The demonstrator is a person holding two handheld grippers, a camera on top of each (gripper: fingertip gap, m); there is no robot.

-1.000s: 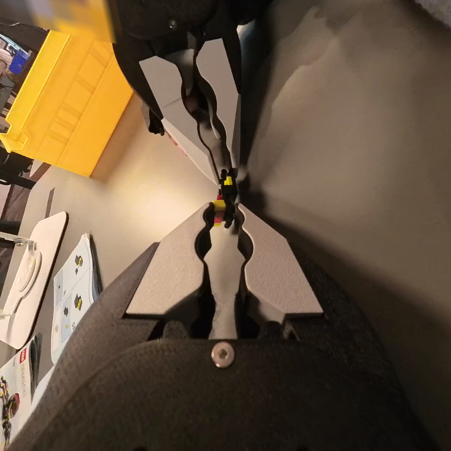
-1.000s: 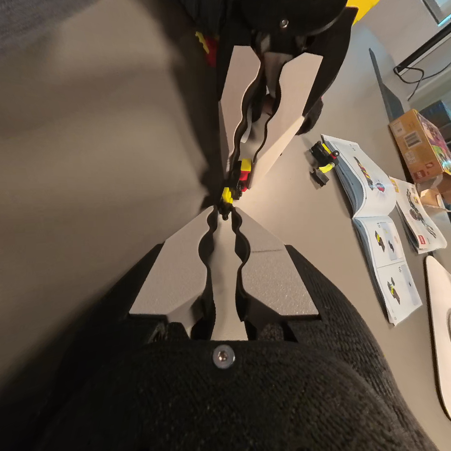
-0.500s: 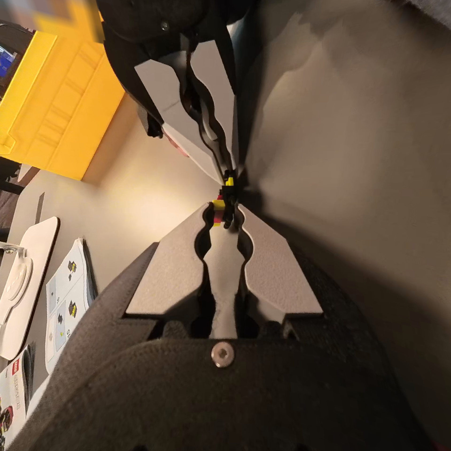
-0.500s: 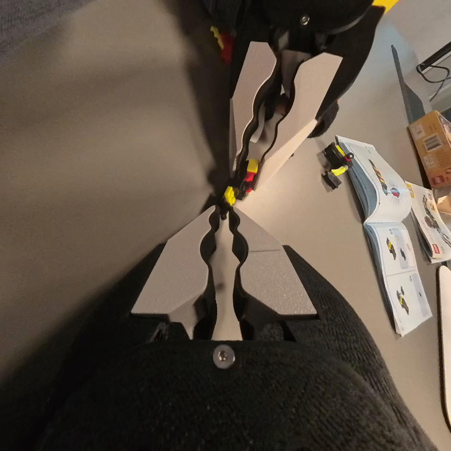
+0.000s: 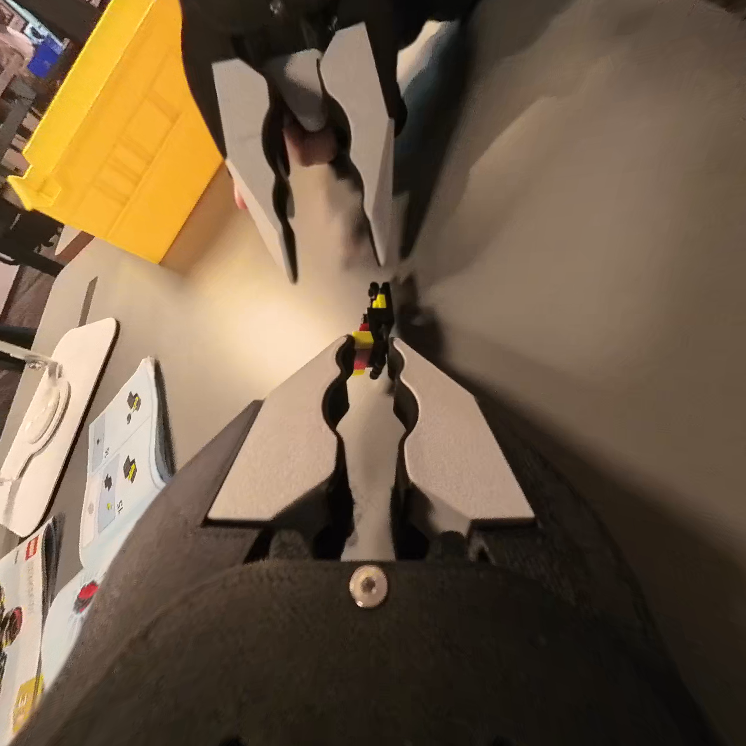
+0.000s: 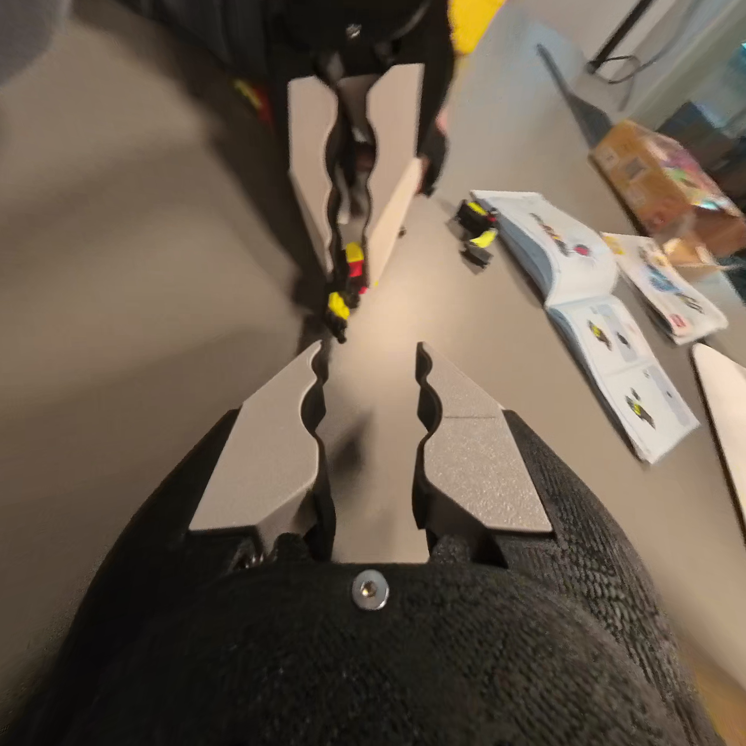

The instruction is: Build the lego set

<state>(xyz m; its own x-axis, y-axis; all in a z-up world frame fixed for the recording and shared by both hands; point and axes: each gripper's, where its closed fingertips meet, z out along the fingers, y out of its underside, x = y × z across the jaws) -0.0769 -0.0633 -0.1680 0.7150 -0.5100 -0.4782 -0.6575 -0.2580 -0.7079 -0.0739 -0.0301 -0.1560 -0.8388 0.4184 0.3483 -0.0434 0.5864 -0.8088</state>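
A yellow plastic bin (image 5: 117,137) is sitting on the grey table (image 5: 585,282), with a cardboard box (image 6: 650,177) lying at the far edge.

Motion blur softens the box (image 6: 662,177); yellow bin (image 5: 121,133) and white board (image 6: 722,407) are cut by frame edges.

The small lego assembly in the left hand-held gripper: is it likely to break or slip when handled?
The lego assembly is probably light and stiff. Its stacked black, yellow and red pieces could separate under side force. The left hand-held gripper pinches only one end, so it might pivot.
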